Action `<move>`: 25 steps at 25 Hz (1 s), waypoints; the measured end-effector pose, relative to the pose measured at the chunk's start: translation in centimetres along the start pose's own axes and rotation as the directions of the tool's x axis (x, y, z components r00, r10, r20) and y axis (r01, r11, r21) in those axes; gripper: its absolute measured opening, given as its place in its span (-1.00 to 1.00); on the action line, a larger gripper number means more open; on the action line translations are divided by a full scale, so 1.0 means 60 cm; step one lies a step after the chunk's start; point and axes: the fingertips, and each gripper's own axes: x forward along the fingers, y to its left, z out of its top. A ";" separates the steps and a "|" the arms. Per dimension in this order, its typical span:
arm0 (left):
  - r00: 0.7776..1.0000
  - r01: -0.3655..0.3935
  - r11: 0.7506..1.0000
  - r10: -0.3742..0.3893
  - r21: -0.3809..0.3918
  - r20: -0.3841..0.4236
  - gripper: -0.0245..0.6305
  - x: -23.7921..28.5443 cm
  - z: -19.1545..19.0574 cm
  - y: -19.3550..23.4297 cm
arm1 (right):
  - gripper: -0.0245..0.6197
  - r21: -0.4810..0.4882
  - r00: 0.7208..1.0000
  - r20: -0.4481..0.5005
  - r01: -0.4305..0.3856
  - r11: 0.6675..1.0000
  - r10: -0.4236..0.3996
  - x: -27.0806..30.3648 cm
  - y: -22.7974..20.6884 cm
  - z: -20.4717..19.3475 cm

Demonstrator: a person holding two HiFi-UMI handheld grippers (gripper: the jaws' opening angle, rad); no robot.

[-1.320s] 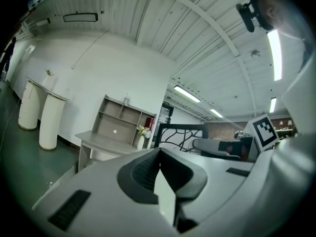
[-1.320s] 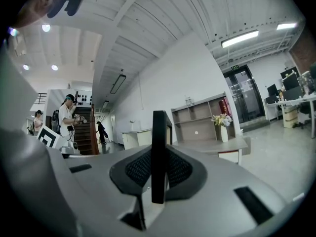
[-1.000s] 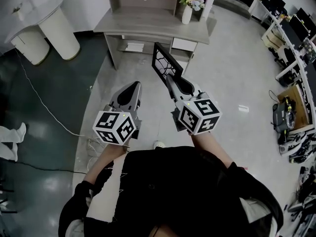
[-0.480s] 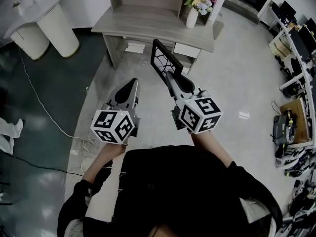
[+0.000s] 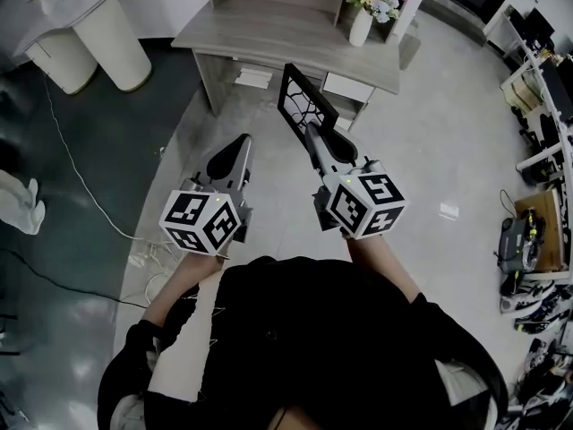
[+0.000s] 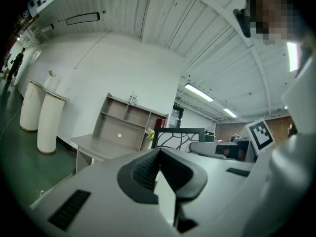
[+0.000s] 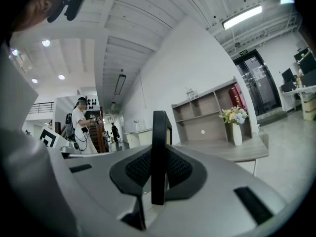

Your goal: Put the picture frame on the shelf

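Head view steeply down; gripper views level along jaws; shelf (image 5: 269,30) common, apparently, to all.

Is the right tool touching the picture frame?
Touching. The right gripper view shows the tool closed on the frame, a pad pressing each face.

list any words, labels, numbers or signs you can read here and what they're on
Nothing here can be read as text.
green sign: too small to read.
red books: spine print too blurred.
cubes on the left gripper and right gripper: square marker patterns only, no letters.
picture frame: curved line pattern, no words.
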 end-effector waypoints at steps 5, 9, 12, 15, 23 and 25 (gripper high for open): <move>0.999 -0.021 1.000 0.021 -0.010 -0.035 -0.89 0.006 -0.015 0.014 | -0.76 0.026 0.999 -0.031 -0.014 1.000 0.014 0.022 -0.007 -0.019; 0.998 -0.046 0.999 0.046 -0.017 -0.035 -0.89 0.000 -0.021 0.031 | -0.76 0.052 0.998 -0.048 -0.030 0.998 0.033 0.035 -0.004 -0.039; 0.998 -0.051 0.998 0.050 -0.029 -0.031 -0.89 -0.003 -0.021 0.045 | -0.76 0.056 0.997 -0.063 -0.044 0.997 0.047 0.052 0.005 -0.050; 0.998 -0.050 0.998 0.049 -0.037 -0.032 -0.89 0.002 -0.019 0.060 | -0.76 0.053 0.996 -0.077 -0.050 0.997 0.054 0.072 0.009 -0.052; 1.000 -0.018 0.999 0.018 -0.039 -0.009 -0.89 0.057 0.008 0.124 | -0.76 0.027 0.996 -0.080 -0.036 0.999 0.038 0.152 0.001 -0.041; 1.000 -0.007 0.999 0.007 -0.039 -0.014 -0.89 0.078 0.017 0.146 | -0.76 0.028 0.996 -0.080 -0.026 0.999 0.028 0.180 -0.006 -0.035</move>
